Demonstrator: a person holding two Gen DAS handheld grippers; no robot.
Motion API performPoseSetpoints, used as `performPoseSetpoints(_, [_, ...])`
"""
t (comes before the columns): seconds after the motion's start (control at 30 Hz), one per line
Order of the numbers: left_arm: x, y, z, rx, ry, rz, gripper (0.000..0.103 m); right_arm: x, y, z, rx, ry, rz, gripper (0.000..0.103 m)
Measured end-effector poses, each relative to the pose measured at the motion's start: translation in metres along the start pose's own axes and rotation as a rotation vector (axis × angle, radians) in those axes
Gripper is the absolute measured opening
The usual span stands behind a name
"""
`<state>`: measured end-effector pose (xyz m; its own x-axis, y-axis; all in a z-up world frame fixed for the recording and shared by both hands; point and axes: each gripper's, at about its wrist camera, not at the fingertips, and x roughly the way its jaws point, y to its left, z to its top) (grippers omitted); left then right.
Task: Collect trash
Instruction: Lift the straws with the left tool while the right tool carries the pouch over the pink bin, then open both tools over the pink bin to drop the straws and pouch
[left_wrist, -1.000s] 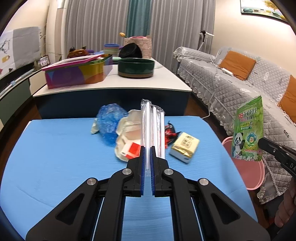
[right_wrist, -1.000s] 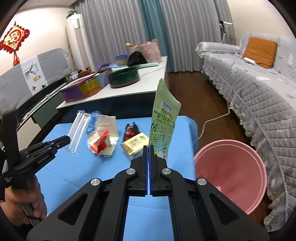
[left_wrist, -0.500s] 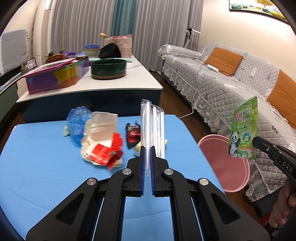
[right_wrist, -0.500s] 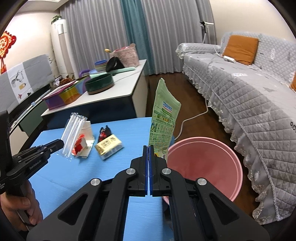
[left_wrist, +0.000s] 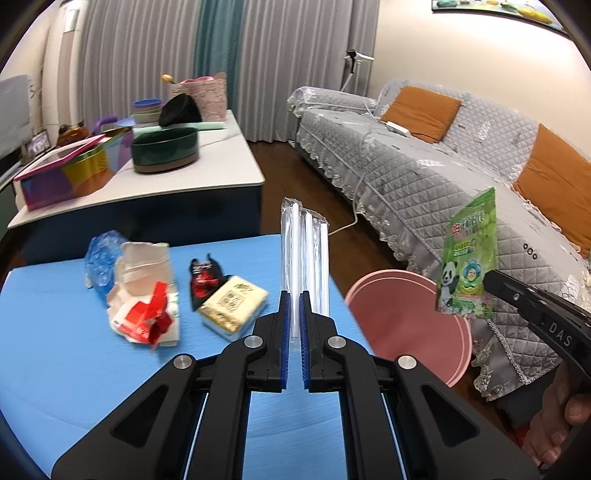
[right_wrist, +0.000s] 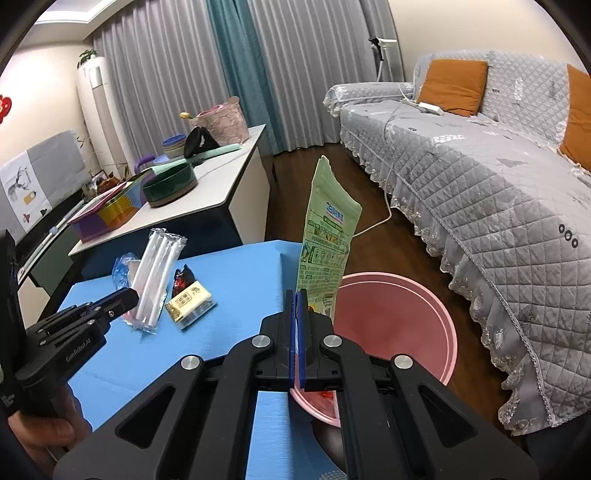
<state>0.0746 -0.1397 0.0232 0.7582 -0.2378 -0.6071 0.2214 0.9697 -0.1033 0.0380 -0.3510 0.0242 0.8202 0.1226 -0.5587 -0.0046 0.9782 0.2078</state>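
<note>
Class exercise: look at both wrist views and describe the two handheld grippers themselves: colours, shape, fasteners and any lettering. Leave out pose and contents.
Both the left gripper and the right gripper are matte black with angular linkage arms, triangular cut-outs, round silver pivot fasteners and blue ribbed pads. White lettering marks their sides: the left's side reads "GenRobot.AI", the right's shows "DAS". No cables or sleeves are visible.

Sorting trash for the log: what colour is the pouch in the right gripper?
Green pouch, with a panda on its front; the left wrist view shows it best.

You're in a home living room: quilted grey sofa (right_wrist: 480, 177) with orange cushions (right_wrist: 452, 86), long curtains (right_wrist: 258, 74), white-topped table (left_wrist: 184, 173).
</note>
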Motion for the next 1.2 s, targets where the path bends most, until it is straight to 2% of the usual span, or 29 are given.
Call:
performPoseSetpoints(0.5, [0.031,-0.057,0.009,0.062,0.027,-0.067,0.005,0.006,-0.044,0.012,0.072,0.009,-0.062,0.001])
performPoseSetpoints(0.93, [0.072,-0.095,0.008,0.093,0.07,-0.118,0.005,0.022,-0.06,0.012,0.086,0.043,-0.075,0.001])
performPoseSetpoints(1.03, [0.082,-0.1,0.008,0.096,0.093,-0.132,0.006,0.025,-0.063,0.011,0.091,0.055,-0.081,0.004])
performPoseSetpoints(1.07, [0.085,-0.101,0.008,0.095,0.101,-0.135,0.007,0.026,-0.065,0.01,0.093,0.06,-0.088,0.005])
performPoseSetpoints(1.13, [0.09,-0.102,0.008,0.088,0.11,-0.137,0.026,0.028,-0.07,0.01,0.106,0.067,-0.093,0.011])
performPoseSetpoints(1.2, [0.089,-0.101,0.008,0.081,0.103,-0.136,0.033,0.028,-0.073,0.009,0.12,0.064,-0.098,0.027])
